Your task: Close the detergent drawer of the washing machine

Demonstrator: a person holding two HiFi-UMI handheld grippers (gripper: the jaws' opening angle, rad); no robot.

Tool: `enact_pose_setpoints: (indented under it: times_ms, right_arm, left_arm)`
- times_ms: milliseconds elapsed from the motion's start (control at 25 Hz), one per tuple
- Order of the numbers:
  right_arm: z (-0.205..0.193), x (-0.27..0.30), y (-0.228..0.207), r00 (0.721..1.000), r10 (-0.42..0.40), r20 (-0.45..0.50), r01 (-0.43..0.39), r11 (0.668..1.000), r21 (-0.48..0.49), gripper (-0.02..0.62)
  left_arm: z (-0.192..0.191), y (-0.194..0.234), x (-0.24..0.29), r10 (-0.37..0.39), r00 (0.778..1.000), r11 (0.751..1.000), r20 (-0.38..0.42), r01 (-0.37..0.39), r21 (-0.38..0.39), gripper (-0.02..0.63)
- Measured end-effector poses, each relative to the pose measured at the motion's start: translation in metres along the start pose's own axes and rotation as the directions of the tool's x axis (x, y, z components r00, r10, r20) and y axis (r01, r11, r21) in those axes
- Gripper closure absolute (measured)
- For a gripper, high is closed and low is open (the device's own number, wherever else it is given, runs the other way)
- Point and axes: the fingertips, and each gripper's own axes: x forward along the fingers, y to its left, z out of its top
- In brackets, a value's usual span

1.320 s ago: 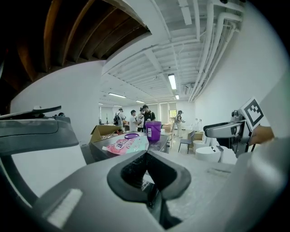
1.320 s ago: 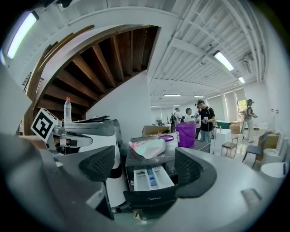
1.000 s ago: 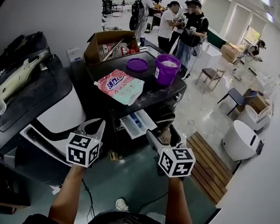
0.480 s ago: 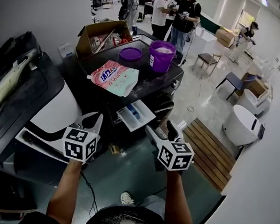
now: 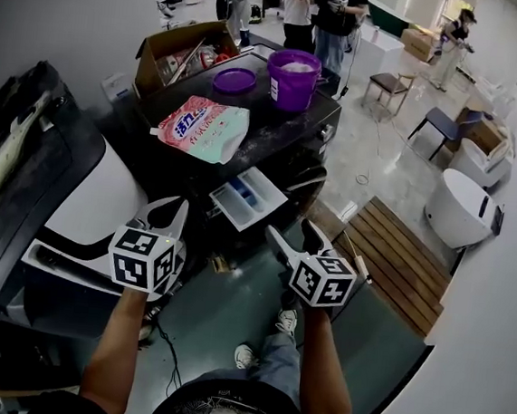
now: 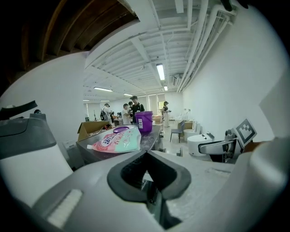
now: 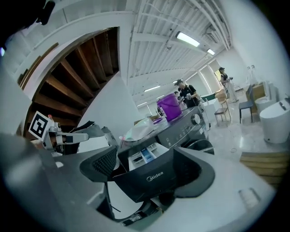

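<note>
The dark washing machine (image 5: 288,136) stands ahead of me, and its detergent drawer (image 5: 248,201) is pulled out, showing white and blue compartments. My right gripper (image 5: 294,234) is open just in front of the drawer. In the right gripper view the drawer's dark front panel (image 7: 154,179) fills the gap between the jaws of the right gripper (image 7: 149,168). I cannot tell whether they touch it. My left gripper (image 5: 169,209) hangs to the left of the drawer, apart from it. In its own view the left gripper (image 6: 146,154) is shut on nothing, pad tips meeting.
On the machine's top lie a pink detergent bag (image 5: 202,128), a purple lid (image 5: 234,81), a purple bucket (image 5: 294,78) and a cardboard box (image 5: 178,53). A white appliance (image 5: 104,205) stands at left, a wooden pallet (image 5: 399,261) at right. People (image 5: 336,13) stand behind.
The head view has shifted forward and lower over the machine. Both grippers stay in front of it in about the same stance, and the drawer is still pulled out.
</note>
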Motion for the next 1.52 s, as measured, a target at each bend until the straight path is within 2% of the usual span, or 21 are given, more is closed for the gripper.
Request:
enact_pose_setpoints:
  times_ms: [320,760,920,1320,1520]
  right_arm:
    - [-0.033,0.021,-0.022,0.998,0.067,0.007,-0.067,0.99,0.127,0.206]
    - [-0.076,0.048,-0.031,0.988,0.157,0.001,-0.151,0.952,0.265,0.219]
    - [-0.086,0.057,-0.03,0.982,0.19,-0.004,-0.18,0.94,0.29,0.227]
    - [-0.093,0.065,-0.027,0.961,0.27,0.051,-0.271,0.896,0.351,0.236]
    - [-0.095,0.066,-0.031,0.956,0.288,0.056,-0.287,0.877,0.386,0.238]
  left_arm:
    - [-0.008,-0.012,0.021,-0.009,0.999,1.0,-0.038,0.01,0.022,0.606]
    - [-0.029,-0.007,0.033,0.017,0.997,1.0,-0.073,-0.015,0.018,0.606]
    - [-0.039,-0.008,0.035,0.013,0.995,1.0,-0.096,-0.011,0.024,0.606]
    - [-0.059,-0.007,0.037,0.022,0.991,0.999,-0.132,-0.018,0.028,0.606]
    - [-0.061,-0.007,0.039,0.022,0.99,0.999,-0.138,-0.018,0.029,0.606]
